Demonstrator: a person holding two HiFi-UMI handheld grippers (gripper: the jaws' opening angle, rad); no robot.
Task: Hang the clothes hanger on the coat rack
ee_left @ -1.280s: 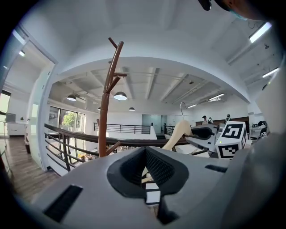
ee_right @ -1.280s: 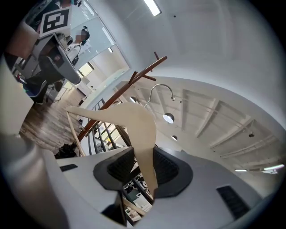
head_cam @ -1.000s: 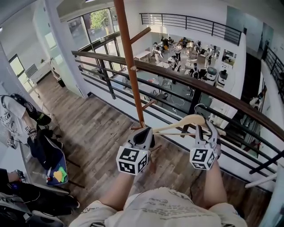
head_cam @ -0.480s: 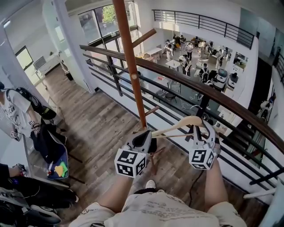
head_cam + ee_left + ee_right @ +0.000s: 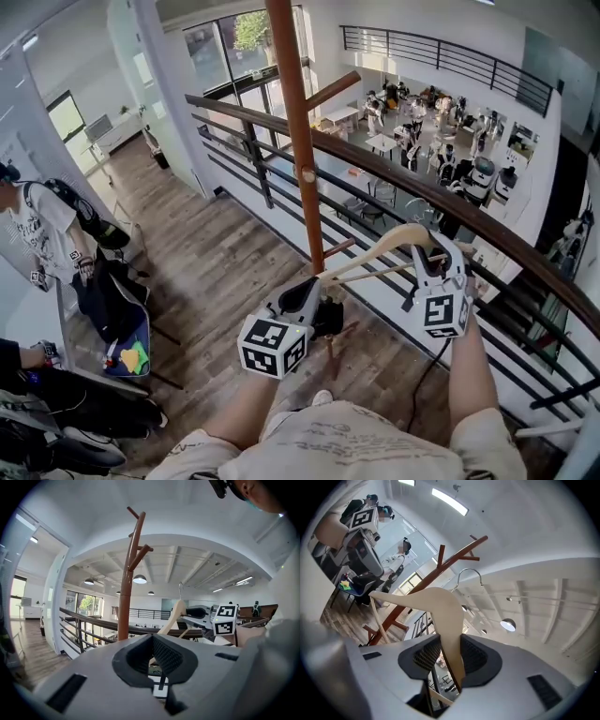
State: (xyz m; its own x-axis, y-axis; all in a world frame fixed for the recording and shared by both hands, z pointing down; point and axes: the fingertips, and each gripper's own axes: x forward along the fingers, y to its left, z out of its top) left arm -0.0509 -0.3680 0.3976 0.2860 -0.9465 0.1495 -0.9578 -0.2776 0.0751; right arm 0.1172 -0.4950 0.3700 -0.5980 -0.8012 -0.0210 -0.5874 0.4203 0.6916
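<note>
A pale wooden clothes hanger (image 5: 380, 255) with a metal hook is held out in front of me, level with a dark railing. My right gripper (image 5: 439, 274) is shut on its right arm; in the right gripper view the wood (image 5: 443, 609) fills the jaws and the hook (image 5: 467, 575) points up. The brown coat rack pole (image 5: 302, 141) stands just left of the hanger, with its pegs higher up (image 5: 461, 552). My left gripper (image 5: 307, 298) is low by the pole's foot, jaws together and empty, and the hanger (image 5: 174, 615) is ahead of it.
A dark railing (image 5: 441, 197) runs across behind the rack, with an open hall far below. A person (image 5: 37, 234) stands at the left beside a chair piled with bags (image 5: 112, 305). Wooden floor lies underfoot.
My right gripper has lifted the hanger up and to the right, tilting it. The left gripper stays low by the pole. My head view has shifted, so the pole sits further right.
</note>
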